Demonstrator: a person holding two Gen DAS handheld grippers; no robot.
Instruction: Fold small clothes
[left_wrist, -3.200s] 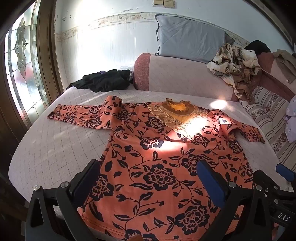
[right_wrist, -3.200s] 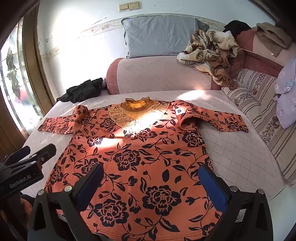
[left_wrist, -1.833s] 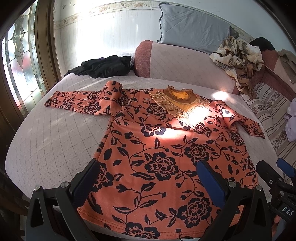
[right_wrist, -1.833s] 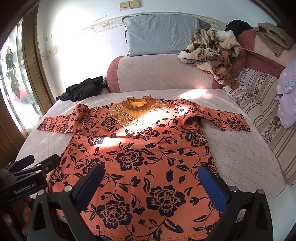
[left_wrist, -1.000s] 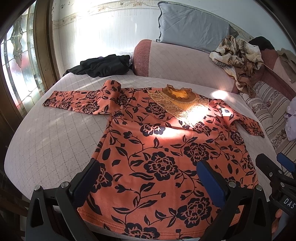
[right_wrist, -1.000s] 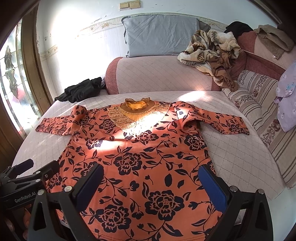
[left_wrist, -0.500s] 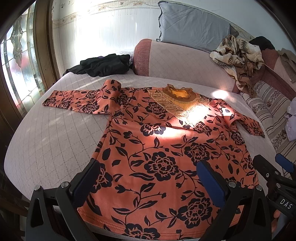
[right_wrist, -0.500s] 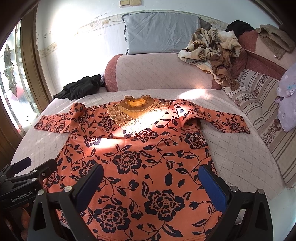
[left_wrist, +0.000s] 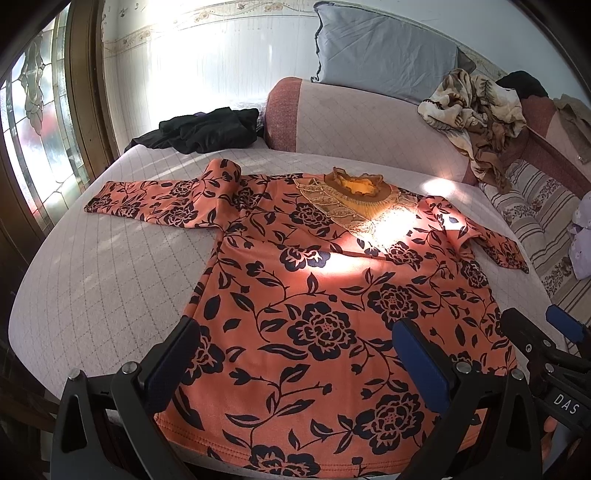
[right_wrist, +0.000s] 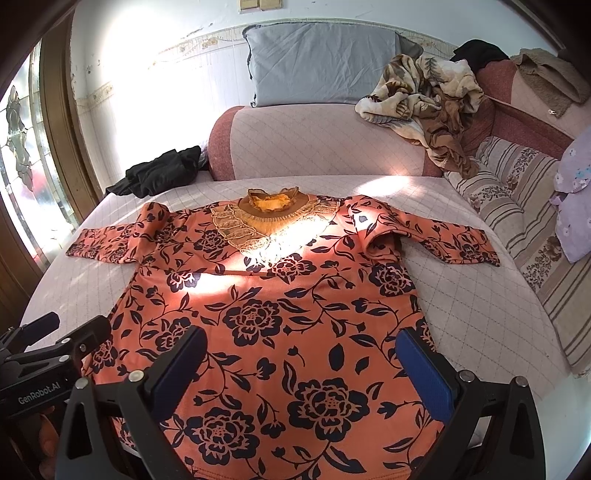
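So the orange floral top (left_wrist: 314, 295) is lying flat, front up, on the bed (left_wrist: 103, 280), hem along the near edge and the frilly collar (left_wrist: 356, 184) pointing toward the bolster at the far side. Both sleeves are stretched out sideways, the left sleeve (left_wrist: 147, 201) reaching toward the window-side edge, the right sleeve (right_wrist: 443, 236) toward the striped cushions.

Left hand-held gripper (left_wrist: 299, 363) and right hand-held gripper (right_wrist: 303, 369) both hover over the hem with their jaws spread wide, nothing in either one.

It looks like a soft, light knit, so it'll flop and drag rather than hold a shape, and probably cling a bit to the quilted cover. I'd pinch it at a cuff or at the shoulder seam to bring a sleeve across the body. There's a bunched ridge at each shoulder that may be a tuck underneath, hard to tell from here, so smooth those first.
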